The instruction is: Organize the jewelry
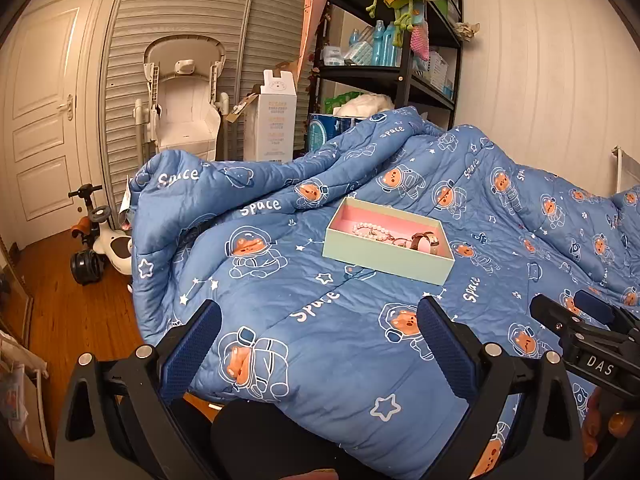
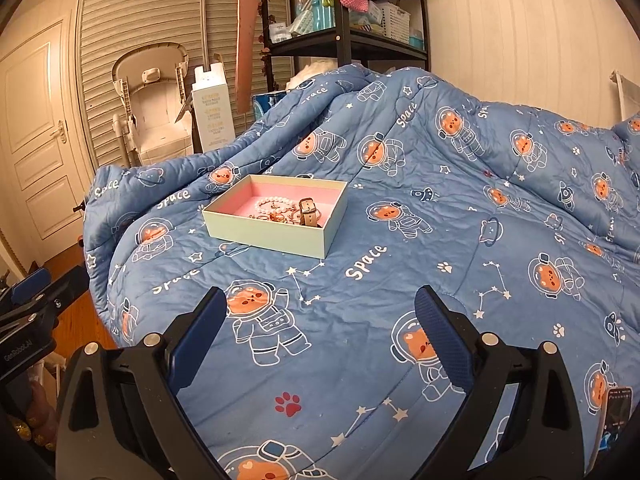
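A quilted blue comforter (image 2: 400,240), printed with astronaut bears, covers the bed in soft wrinkles. On it sits a rectangular pale green box (image 2: 264,234) lined in pink, holding a pearl bracelet (image 2: 274,202), thin gold pieces and a tan-strapped watch (image 2: 309,212). The left claw (image 1: 318,344) and right claw (image 2: 320,336) both hang spread wide, empty, their ribbed blue pads well short of the box.

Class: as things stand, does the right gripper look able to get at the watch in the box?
Probably yes: the right gripper is open, the box has no lid, and only bare quilt lies before the watch.
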A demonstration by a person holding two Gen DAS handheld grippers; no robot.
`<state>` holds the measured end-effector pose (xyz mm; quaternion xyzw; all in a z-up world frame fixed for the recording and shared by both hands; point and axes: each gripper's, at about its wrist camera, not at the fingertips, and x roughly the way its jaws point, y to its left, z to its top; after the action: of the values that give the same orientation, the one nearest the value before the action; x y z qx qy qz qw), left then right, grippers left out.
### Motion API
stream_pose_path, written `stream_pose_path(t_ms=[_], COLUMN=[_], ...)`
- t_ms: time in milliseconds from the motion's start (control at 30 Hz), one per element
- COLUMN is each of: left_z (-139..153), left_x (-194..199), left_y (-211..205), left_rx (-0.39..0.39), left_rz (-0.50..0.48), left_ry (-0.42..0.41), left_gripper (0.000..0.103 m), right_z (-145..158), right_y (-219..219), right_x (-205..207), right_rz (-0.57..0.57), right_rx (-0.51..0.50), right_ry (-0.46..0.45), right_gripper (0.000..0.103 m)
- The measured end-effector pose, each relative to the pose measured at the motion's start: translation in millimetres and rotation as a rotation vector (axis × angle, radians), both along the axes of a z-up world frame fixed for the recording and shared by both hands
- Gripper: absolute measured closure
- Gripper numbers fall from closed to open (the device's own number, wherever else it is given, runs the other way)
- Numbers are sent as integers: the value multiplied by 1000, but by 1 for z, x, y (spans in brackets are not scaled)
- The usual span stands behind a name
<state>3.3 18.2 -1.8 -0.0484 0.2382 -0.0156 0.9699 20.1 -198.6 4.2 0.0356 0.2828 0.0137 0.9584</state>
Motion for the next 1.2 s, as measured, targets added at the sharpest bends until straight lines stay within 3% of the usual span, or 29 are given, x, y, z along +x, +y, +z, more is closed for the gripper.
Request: stream_pose_path(t_ms=[1200], left_z=[-1], left_x=[-1], left_y=[3], left_rx=[0], left_rz=[20], left_ry=[-5], left_gripper=[7], right_z=[-1], right_y=[8], right_x=[0], right_rz=[27], right_rx=[-18], right_ry=[-6], right_gripper=[9])
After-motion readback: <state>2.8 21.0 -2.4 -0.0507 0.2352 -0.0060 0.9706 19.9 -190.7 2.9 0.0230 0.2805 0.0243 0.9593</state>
